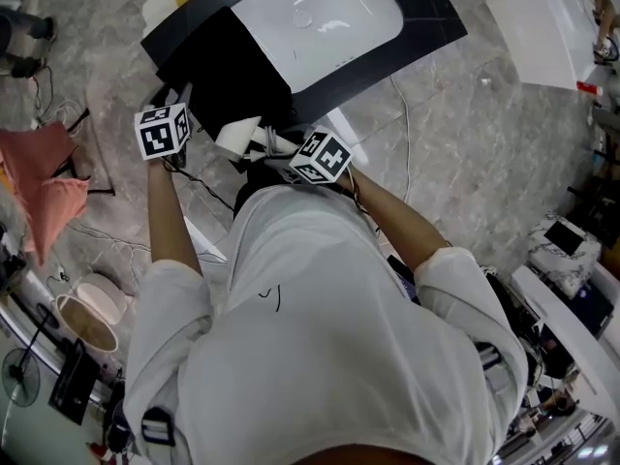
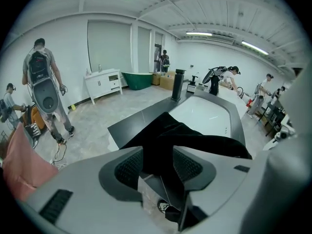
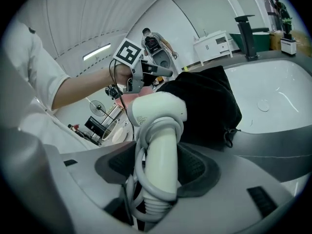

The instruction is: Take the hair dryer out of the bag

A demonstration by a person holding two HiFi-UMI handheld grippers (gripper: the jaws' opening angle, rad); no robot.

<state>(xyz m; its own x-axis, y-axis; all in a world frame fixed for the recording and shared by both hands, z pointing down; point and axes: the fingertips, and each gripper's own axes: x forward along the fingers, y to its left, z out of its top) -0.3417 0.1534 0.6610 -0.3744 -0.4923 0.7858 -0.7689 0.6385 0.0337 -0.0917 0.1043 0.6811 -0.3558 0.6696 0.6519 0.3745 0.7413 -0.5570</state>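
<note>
- The black counter point(image 1: 431, 13) carries a white basin point(image 1: 320, 17) set into it.
- The bag point(image 1: 228, 71), black fabric, lies slumped on the counter's near-left corner and overlaps the basin's rim.
- The right gripper point(image 3: 158, 167) has its jaws clenched on the handle of the hair dryer point(image 3: 158, 126).
- The left gripper point(image 2: 158, 165) has its jaws released and standing apart. Bag fabric shows in the gap, and the pads do not press on it.
- The hair dryer, white, is outside the bag, just beside its near edge, body uppermost.
- The cord point(image 3: 139, 182) is wound round the handle.
</note>
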